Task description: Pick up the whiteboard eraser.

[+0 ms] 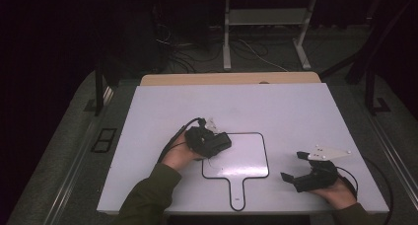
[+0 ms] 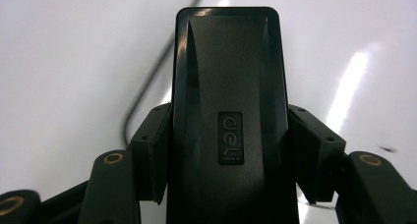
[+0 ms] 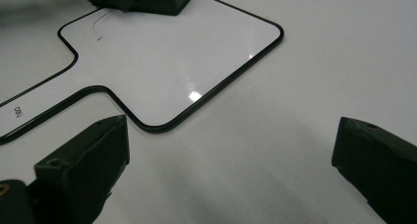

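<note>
A small white handheld board (image 1: pixel 246 158) with a black rim and a handle lies near the table's front edge. My left gripper (image 1: pixel 217 143) is shut on a black board eraser (image 1: pixel 221 141) and holds it over the board's upper left corner. In the left gripper view the eraser (image 2: pixel 228 86) stands between both fingers (image 2: pixel 152 150), pressed from each side. My right gripper (image 1: pixel 294 166) rests to the right of the board with its jaws wide open and nothing between them. The right gripper view shows the board (image 3: pixel 167 57), a thin pen mark (image 3: pixel 101 25) and the eraser (image 3: pixel 147 0) beyond it.
The white table top (image 1: pixel 296 111) reaches well past the board at the back and right. A wooden strip (image 1: pixel 231 79) runs along its far edge. Cables and desk legs (image 1: pixel 226 42) stand on the dark floor behind.
</note>
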A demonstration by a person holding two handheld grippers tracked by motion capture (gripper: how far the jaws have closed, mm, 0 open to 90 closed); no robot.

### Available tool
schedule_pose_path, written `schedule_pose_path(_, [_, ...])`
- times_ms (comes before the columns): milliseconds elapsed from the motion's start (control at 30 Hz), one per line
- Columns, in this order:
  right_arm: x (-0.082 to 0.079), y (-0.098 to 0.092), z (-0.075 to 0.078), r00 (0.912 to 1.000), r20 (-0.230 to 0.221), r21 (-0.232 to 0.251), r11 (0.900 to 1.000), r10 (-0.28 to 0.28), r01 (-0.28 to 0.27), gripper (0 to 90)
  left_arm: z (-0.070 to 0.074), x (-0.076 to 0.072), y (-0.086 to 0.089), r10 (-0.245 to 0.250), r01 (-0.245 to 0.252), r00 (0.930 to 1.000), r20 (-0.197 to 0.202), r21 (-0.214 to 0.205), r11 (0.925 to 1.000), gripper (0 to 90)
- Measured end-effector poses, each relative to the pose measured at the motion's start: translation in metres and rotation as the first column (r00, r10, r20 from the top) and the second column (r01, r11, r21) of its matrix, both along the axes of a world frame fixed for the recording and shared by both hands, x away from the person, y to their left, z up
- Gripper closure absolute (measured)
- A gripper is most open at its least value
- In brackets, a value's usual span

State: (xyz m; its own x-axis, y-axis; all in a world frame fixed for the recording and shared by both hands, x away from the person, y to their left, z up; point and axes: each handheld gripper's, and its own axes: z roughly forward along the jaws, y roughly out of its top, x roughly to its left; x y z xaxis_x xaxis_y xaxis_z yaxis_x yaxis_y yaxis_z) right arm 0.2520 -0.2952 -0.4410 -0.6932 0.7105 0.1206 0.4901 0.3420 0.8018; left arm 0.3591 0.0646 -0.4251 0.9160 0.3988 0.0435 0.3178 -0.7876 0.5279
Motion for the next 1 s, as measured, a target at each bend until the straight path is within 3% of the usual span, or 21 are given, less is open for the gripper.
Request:
schedule_pose_path(333, [0.000, 0.001, 0.000, 1.0000, -0.002, -0.003, 1.0000, 0.002, -0.002, 0.0, 0.000, -0.039, -0.011, -0.092, 0.092, 0.9957, -0.013, 0.002, 0.9958, 39.4])
schedule_pose_path(500, [0.000, 0.002, 0.000, 1.0000, -0.003, -0.004, 1.0000, 0.004, -0.004, 0.0, 0.001, -0.031, -0.014, -0.093, 0.093, 0.9955, -0.019, 0.005, 0.9956, 39.4])
schedule_pose_path(667, [0.000, 0.002, 0.000, 1.0000, -0.002, -0.004, 1.0000, 0.003, -0.003, 0.0, 0.000, -0.020, -0.016, -0.058, 0.058, 0.9980, -0.024, -0.004, 0.9983, 39.4])
schedule_pose_path(900, [0.000, 0.000, 0.000, 1.0000, -0.002, -0.001, 1.0000, 0.000, 0.000, 0.0, 0.000, -0.042, -0.022, -0.125, 0.124, 0.9916, -0.034, -0.013, 0.9921, 39.3])
schedule_pose_path(1000, [0.000, 0.000, 0.000, 1.0000, 0.001, -0.001, 1.0000, 0.000, 0.000, 0.0, -0.001, -0.041, -0.022, -0.123, 0.122, 0.9918, -0.037, -0.020, 0.9924, 39.3])
